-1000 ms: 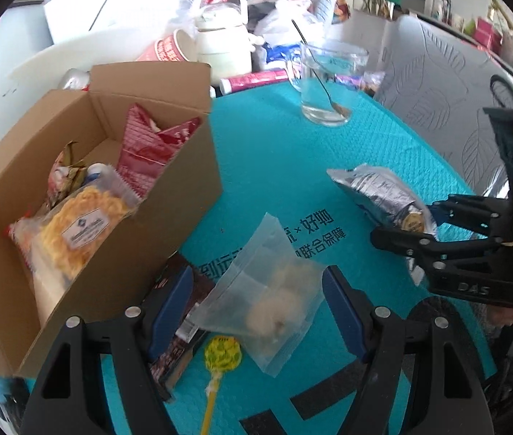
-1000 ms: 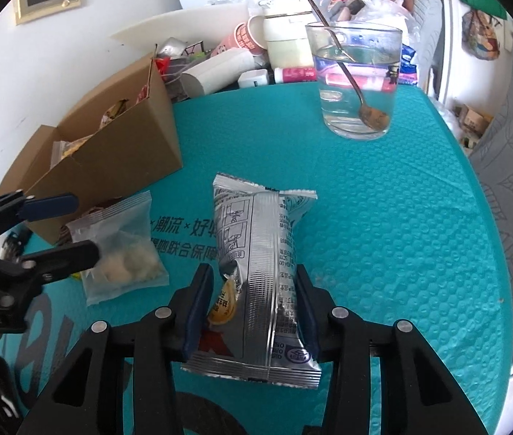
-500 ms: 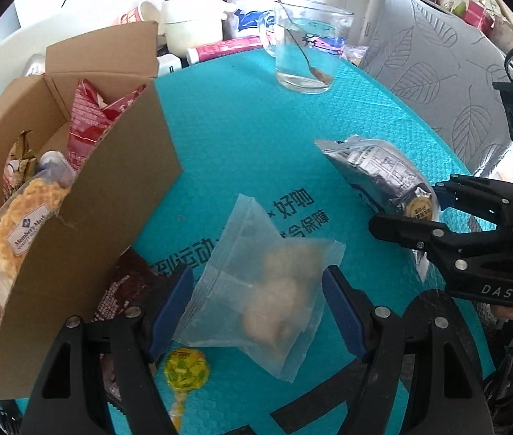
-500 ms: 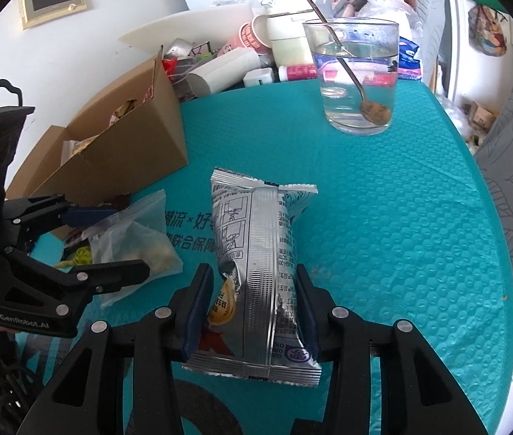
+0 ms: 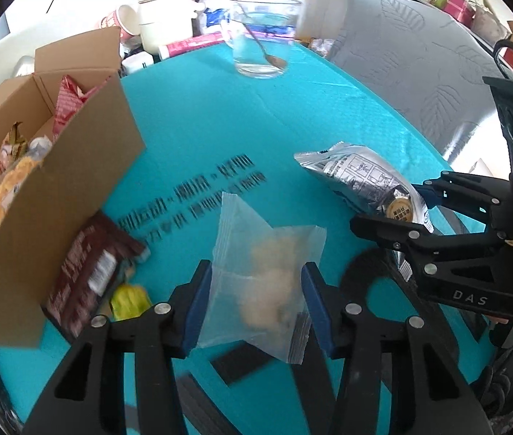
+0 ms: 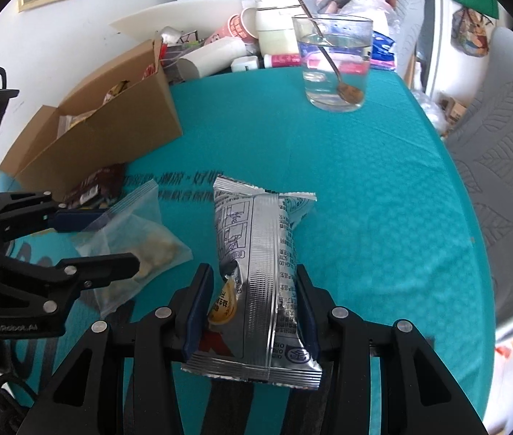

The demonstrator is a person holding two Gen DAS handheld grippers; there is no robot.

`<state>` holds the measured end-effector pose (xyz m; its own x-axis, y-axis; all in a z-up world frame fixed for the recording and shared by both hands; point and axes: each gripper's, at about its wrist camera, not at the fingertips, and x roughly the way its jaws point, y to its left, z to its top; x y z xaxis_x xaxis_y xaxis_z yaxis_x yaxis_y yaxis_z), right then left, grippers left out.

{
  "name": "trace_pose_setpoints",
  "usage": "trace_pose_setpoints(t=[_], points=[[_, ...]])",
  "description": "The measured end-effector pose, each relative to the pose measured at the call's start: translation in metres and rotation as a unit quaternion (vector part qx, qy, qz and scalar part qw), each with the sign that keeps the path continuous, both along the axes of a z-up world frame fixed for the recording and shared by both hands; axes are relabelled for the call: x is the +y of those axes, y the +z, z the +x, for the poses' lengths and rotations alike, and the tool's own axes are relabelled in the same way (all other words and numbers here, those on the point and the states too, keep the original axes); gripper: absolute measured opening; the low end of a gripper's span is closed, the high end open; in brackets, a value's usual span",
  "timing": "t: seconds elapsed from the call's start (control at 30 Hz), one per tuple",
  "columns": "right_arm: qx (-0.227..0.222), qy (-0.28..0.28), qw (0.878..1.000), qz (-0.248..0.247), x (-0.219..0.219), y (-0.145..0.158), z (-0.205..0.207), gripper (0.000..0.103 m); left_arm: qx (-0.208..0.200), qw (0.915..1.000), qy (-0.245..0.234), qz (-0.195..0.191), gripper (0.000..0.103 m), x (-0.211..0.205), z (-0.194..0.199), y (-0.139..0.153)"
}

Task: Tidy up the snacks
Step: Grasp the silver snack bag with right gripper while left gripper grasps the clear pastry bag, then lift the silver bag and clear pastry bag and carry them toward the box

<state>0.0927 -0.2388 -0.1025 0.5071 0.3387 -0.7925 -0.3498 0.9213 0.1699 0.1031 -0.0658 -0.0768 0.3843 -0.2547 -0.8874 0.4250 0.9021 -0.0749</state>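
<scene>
My left gripper is shut on a clear bag of pale puffs and holds it above the teal table; it also shows in the right wrist view. My right gripper is shut on a silver foil snack packet, which also shows in the left wrist view. An open cardboard box with several snacks inside stands at the left. A dark brown snack packet and a yellow lollipop lie by the box's front wall.
A glass of water with a spoon stands at the far side of the teal table. Cups, a white kettle and bottles crowd the back edge. A grey leaf-patterned chair stands at the right.
My left gripper has closed in on the clear bag and lifted it, moving right, away from the box. My right gripper still holds the silver packet, nearly unmoved.
</scene>
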Motion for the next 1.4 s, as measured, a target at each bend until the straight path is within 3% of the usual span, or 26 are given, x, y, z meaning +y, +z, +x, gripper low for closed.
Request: trace_pose_setpoints(t=[0.37,0.5,0.63,0.7,0.97,1.23,1.3,1.37,1.4], points=[[0.022,0.010,1.000,-0.015,-0.015,0.001,-0.059,0.043,0.021,0.9996,-0.015,-0.013,0.049,-0.014,-0.047,-0.002],[0.021,0.012,0.999,-0.022,-0.021,0.005,-0.069,0.043,0.040,0.9984,-0.039,0.010,0.049,-0.028,-0.052,-0.014],[0.017,0.003,1.000,-0.026,-0.026,0.007,-0.071,0.045,0.027,0.9976,-0.052,0.035,0.062,-0.042,-0.058,-0.017],[0.018,-0.001,1.000,-0.026,-0.029,0.007,-0.071,0.047,0.025,0.9983,-0.047,0.026,0.071,-0.042,-0.057,-0.017],[0.024,-0.008,1.000,-0.013,-0.032,0.006,-0.068,0.060,0.011,0.9992,-0.032,0.021,0.071,-0.040,-0.055,-0.019],[0.025,-0.003,0.999,-0.024,-0.024,-0.001,-0.062,0.061,0.013,0.9996,-0.012,0.023,0.071,-0.031,-0.057,-0.023],[0.023,-0.003,1.000,-0.021,-0.024,0.000,-0.062,0.061,0.012,0.9997,-0.005,0.020,0.065,-0.029,-0.058,-0.023],[0.019,-0.003,1.000,-0.019,-0.024,0.000,-0.063,0.050,0.009,0.9998,0.003,0.016,0.050,-0.024,-0.059,-0.021],[0.019,-0.003,1.000,-0.020,-0.023,-0.001,-0.063,0.047,0.009,0.9998,0.008,0.012,0.048,-0.021,-0.059,-0.020]])
